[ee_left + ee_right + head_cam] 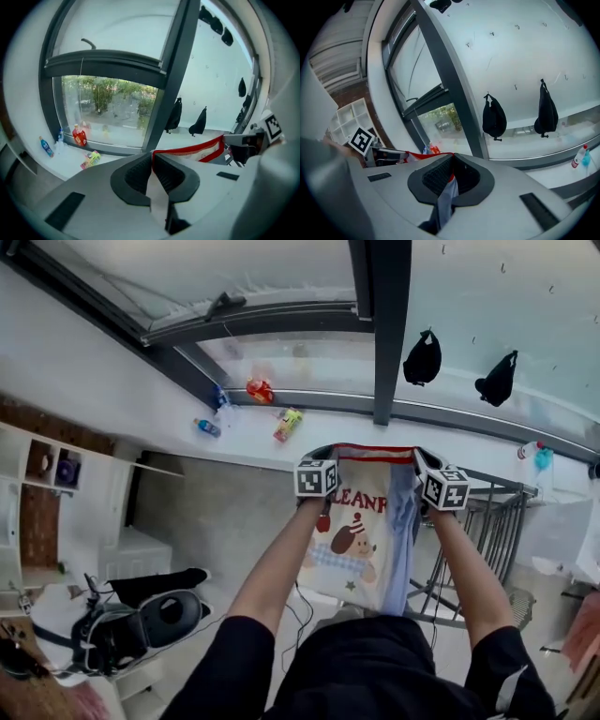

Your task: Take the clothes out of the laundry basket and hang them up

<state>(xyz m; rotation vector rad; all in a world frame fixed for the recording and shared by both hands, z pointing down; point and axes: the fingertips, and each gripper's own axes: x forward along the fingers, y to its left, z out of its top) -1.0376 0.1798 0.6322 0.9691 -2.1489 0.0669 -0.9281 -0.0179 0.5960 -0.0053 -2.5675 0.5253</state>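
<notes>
Between the two grippers, near the middle of the head view, a small garment (361, 540) is held spread out by its upper edge. The left gripper (319, 465) is closed tightly on the left corner and the right gripper (433, 474) on the right corner. In the left gripper view the ribbed black pads (136, 173) are seen pressed together on pale cloth, with the red trim (197, 152) running away to the right. In the right gripper view a fold of light blue cloth (445, 197) is pinched in the same way and hangs down out of the jaws. The garment appears to be soft, thin cotton, cream at the front with a red band along the top, printed letters and a cartoon figure, and with a blue layer at its right side. It hangs flat and limp. The laundry basket cannot be made out in any view, so the taking-out step is judged to be done for this piece and the hanging step to be in hand. A drying rack (487, 521) of thin grey metal bars stands at the right, lower than the garment. For the next move, the stretched edge would probably have to be brought over one bar and laid across it evenly before either grip is loosened. On the far white wall two black bags (423, 357) are hung on hooks.
</notes>
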